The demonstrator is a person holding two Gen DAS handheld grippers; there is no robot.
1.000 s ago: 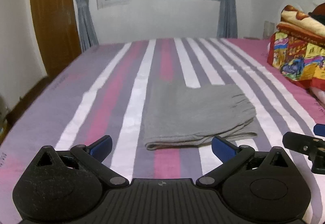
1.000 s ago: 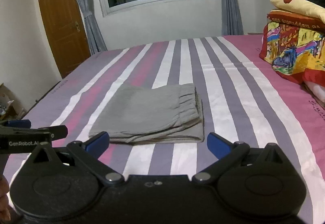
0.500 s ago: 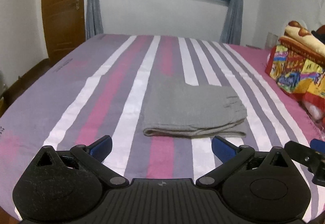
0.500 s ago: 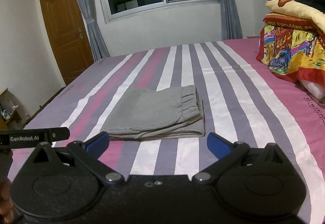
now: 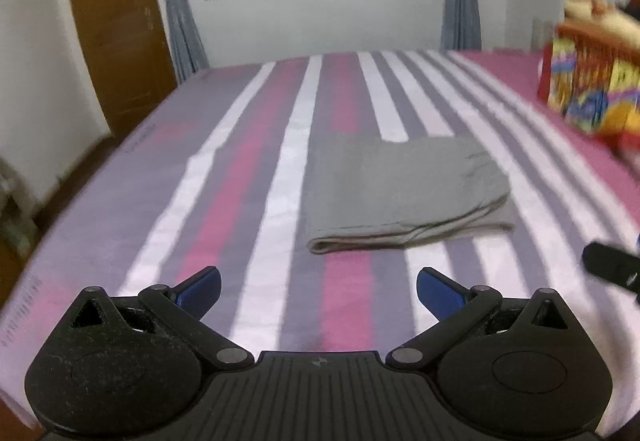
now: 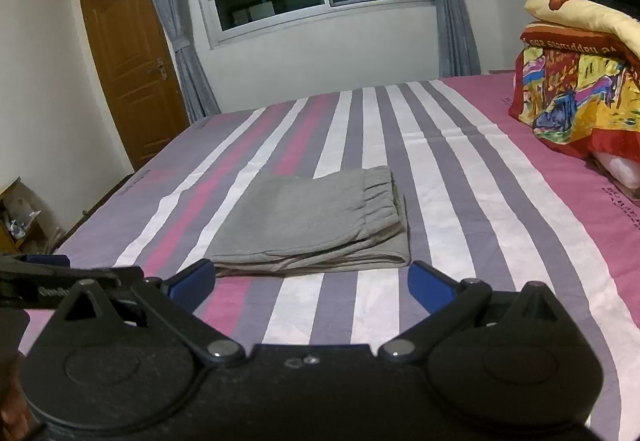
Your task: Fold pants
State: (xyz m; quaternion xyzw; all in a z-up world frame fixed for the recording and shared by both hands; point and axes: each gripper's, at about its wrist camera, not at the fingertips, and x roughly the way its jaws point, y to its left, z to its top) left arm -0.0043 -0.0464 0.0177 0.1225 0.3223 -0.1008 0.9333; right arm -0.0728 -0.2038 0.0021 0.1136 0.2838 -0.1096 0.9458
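Presently the left gripper (image 5: 318, 287) stands released, its blue fingertips (image 5: 199, 288) spread wide with nothing between them, held above the near part of the bed and clear of all cloth. The right gripper (image 6: 312, 285) is likewise released and empty, jaws wide apart, with its tips close to the near edge of the garment but not touching it as far as can be judged. In the left wrist view the right unit shows only as a dark blurred shape at the right border.

Beyond both tools, the grey pants (image 6: 310, 225) lie on the striped bedsheet (image 6: 460, 209), folded into a compact rectangle of several layers. The gathered waistband sits along the right side, and the stacked edges face the cameras. The layers line up fairly well, though the lowest one juts out slightly at the near right corner.

At the far right of the bed sits a pile of colourful bedding (image 6: 576, 97), well apart from the garment.

Judgement: folding appears complete or nearly so, and the step in hand looks like a check of the result. Any next move calls only for tidying that protruding corner, or for no action.
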